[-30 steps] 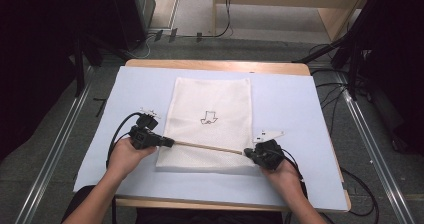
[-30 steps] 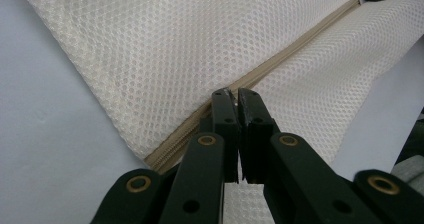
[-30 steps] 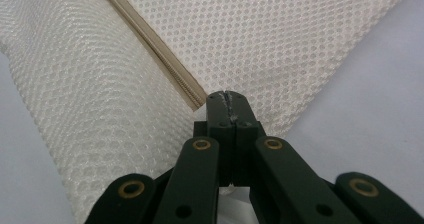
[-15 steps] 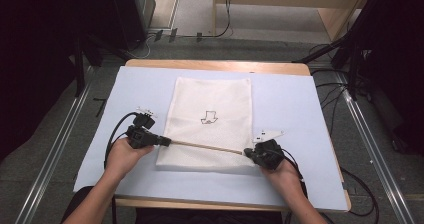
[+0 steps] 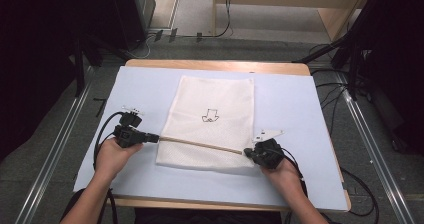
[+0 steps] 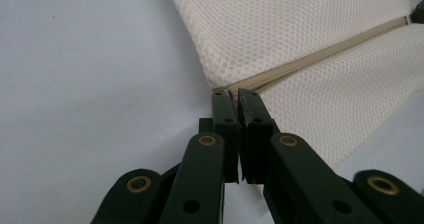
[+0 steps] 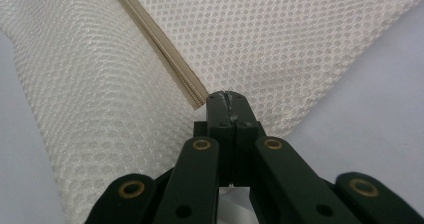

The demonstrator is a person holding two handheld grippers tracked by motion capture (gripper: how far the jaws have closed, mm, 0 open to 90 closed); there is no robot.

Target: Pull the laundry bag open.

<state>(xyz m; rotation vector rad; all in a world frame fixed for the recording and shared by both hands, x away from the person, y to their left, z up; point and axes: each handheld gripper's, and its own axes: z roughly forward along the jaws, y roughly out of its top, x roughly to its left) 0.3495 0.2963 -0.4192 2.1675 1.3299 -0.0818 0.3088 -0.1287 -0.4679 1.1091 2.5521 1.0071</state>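
I have both jaws clamped on the zipper (image 5: pixel 200 144), left gripper (image 5: pixel 156 138) and right gripper (image 5: pixel 246 152) at opposite ends. It runs taut between them across the mesh bag (image 5: pixel 212 116), seemingly lifted off the tabletop (image 5: pixel 300 109).

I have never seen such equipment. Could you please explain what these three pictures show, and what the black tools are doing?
A person sits at a table and holds black tongs in each hand. One picture looks down from above; the other two come from small cameras riding on the tongs. On the blue mat lies a white mesh bag with a beige zipper across its near part. The left tongs are shut on the zipper's left end, and the right tongs are shut on its right end. In both close pictures, two black jaws meet at the zipper's tip.
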